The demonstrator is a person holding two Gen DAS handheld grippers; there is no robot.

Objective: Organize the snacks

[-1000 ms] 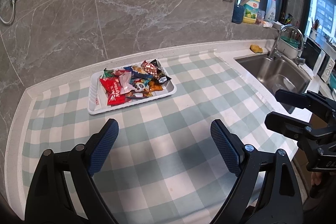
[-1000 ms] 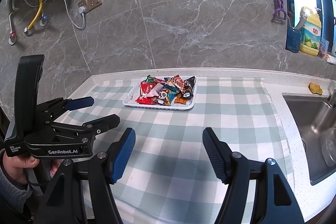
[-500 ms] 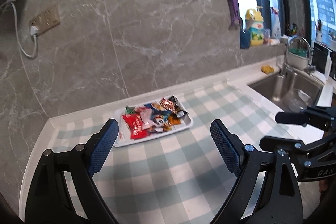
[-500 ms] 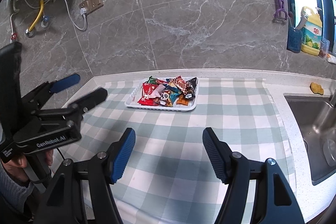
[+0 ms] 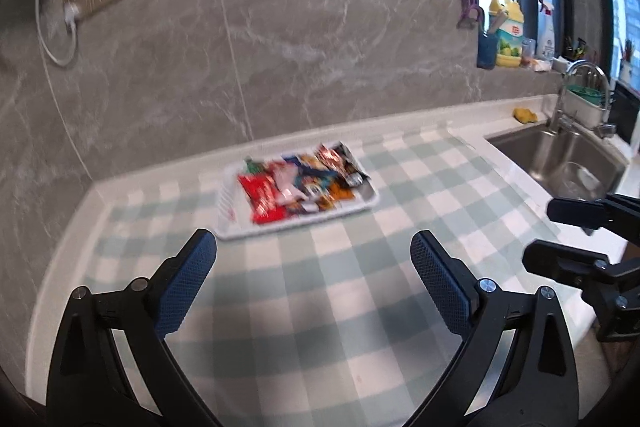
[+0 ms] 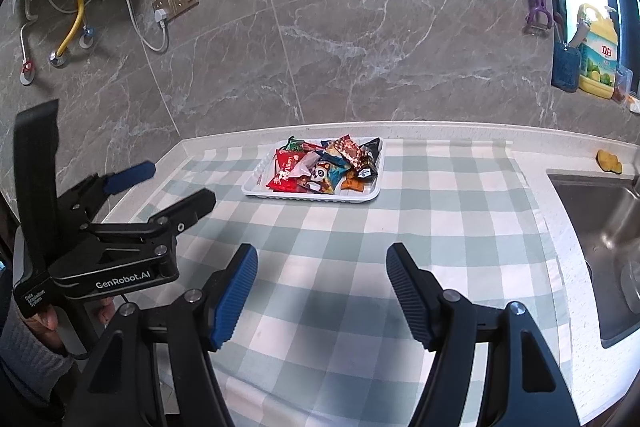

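Green and white squares cover the cloth (image 6: 360, 227) on the counter. A white tray (image 6: 256, 183) sits on the far part of the cloth, close to the grey stone wall (image 6: 360, 27). The tray is full of snack packets (image 6: 324, 167) in red, blue, orange and black, all piled together.

The left gripper (image 5: 312, 271) is held over the near part of the cloth, well apart from the tray. Its jaws have just been opening and now stand very wide, with nothing between them. The right gripper (image 6: 320, 279) is also over the near cloth, pointing toward the tray. Its jaws are open too, a bit less wide, and hold nothing. A hand (image 6: 48, 315) in a grey sleeve holds the left gripper at the near left.

A metal sink (image 6: 600, 227) is on the right. A yellow soap bottle (image 6: 598, 51) stands on a ledge at the far right.
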